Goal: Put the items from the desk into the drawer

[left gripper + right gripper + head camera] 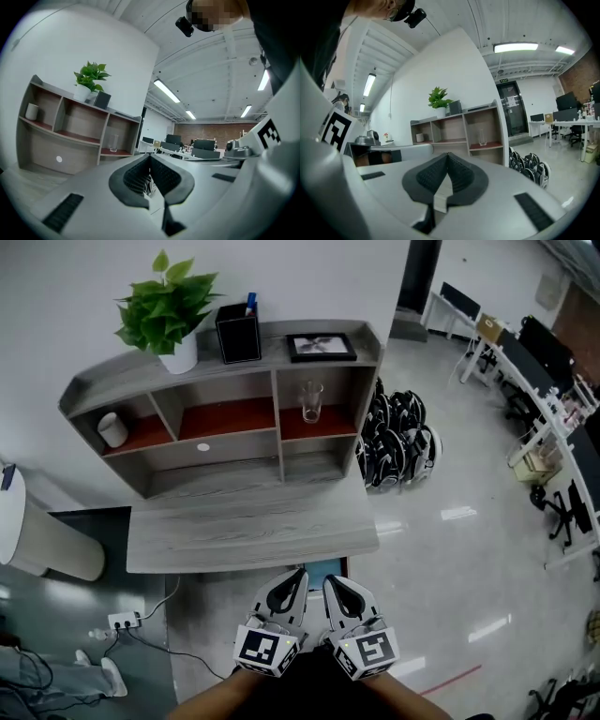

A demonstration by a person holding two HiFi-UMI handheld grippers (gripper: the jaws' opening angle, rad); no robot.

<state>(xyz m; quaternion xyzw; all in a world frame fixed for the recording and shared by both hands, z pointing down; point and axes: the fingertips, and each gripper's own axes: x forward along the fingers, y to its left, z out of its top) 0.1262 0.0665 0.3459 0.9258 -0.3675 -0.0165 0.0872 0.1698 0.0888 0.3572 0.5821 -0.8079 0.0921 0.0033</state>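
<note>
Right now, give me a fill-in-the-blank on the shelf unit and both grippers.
On the shelf top, the black pen holder stands between the potted plant and the ____.
Of the three upper cubbies, the drinking glass stands in the ____ one.
The left gripper and the right gripper both have their jaws ____.
Missing: picture frame; right; shut.

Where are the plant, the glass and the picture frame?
plant [167,304], head view, on its green leaves.
glass [311,401], head view, on its clear side.
picture frame [322,346], head view, on the picture inside.
</note>
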